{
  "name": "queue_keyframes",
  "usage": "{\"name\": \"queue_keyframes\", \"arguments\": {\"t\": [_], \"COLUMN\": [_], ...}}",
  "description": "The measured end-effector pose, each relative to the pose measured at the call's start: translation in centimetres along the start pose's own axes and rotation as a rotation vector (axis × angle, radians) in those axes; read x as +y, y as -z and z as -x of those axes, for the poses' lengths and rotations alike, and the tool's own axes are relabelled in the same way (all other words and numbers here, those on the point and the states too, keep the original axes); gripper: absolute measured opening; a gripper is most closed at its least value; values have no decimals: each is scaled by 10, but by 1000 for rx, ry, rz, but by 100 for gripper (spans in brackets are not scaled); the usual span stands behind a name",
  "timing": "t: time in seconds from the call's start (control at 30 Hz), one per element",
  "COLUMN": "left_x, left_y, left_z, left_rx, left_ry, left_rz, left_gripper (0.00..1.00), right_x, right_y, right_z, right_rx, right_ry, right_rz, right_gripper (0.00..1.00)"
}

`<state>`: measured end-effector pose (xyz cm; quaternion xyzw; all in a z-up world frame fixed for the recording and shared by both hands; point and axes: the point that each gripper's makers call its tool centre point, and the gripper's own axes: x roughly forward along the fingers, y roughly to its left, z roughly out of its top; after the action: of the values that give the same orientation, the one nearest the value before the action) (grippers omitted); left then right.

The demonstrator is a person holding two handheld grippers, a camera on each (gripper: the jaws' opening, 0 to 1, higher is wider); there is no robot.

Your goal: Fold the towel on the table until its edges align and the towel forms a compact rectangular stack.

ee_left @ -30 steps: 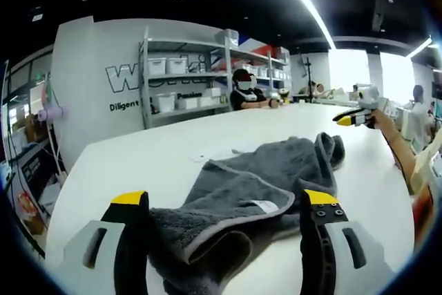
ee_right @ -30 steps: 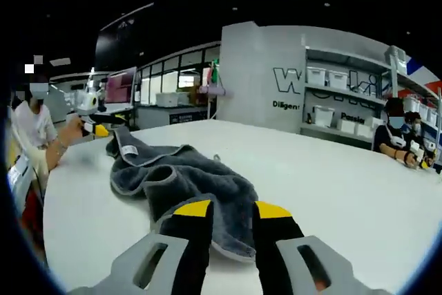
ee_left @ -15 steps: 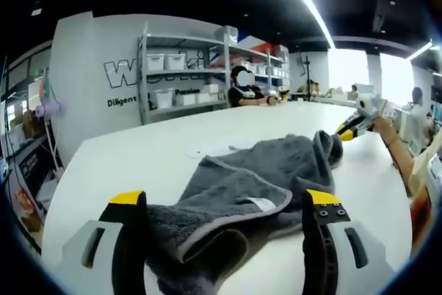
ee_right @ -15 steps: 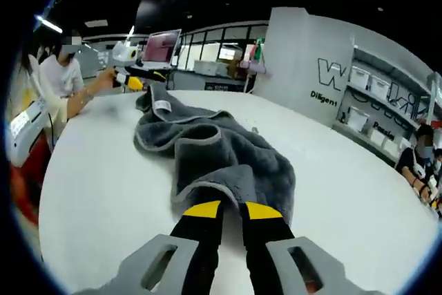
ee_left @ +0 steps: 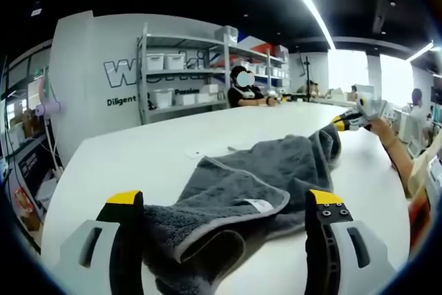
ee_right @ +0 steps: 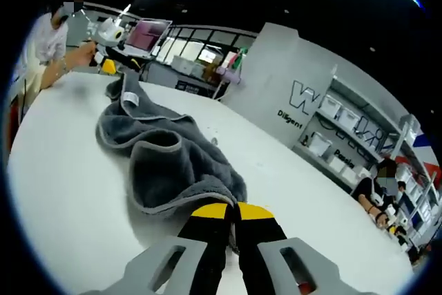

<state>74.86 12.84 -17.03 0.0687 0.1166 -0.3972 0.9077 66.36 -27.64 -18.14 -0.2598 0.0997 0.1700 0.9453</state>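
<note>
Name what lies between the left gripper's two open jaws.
The grey towel: in the left gripper view a bunched corner of it lies on the white table between them.

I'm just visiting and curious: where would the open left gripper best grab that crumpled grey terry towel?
Probably the grey terry towel's piped corner by the white label, coming in low from the front. That hem lies folded over between the open left gripper's jaws, giving an edge to pinch.

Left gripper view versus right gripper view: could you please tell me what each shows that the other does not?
Left gripper view: left tongs wide open astride the crumpled grey towel. Right gripper view: right tongs shut on the towel's edge, with a pink screen beyond. Both: the towel, the white table and the shelving.
</note>
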Motion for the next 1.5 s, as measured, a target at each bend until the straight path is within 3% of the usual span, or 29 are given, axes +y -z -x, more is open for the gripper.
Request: {"name": "queue_keyframes", "arguments": {"t": [0.1,0.17,0.37,0.53,0.6,0.73,1.2,1.5], "left_x": [0,-1,-2,-2,-2,-4,-11,-11], "left_y": [-1,-1,-3,-5,-4,-4,-6,-6], "left_z": [0,1,2,3,3,2,1,2], "left_rx": [1,-2,-5,-9,-7,-6,-7,-8], "left_ry": [0,1,3,5,4,7,27,22], "left_rz": [1,1,-4,-7,-8,-6,-26,-27], "left_gripper": [96,96,96,96,96,96,96,96], "right_x": [-25,-39,-61,-76,-86,-99,-130,-141], "right_y": [10,6,3,3,10,30,85,104], "right_z": [4,8,15,16,15,9,-20,-38], "right_rx": [31,-3,-52,-59,-31,38,222,299], "right_ry": [109,172,273,325,353,369,422,407], "right_rz": [-30,-79,-136,-149,-179,-251,-182,-87], "right_gripper": [0,0,0,0,0,0,0,0]}}
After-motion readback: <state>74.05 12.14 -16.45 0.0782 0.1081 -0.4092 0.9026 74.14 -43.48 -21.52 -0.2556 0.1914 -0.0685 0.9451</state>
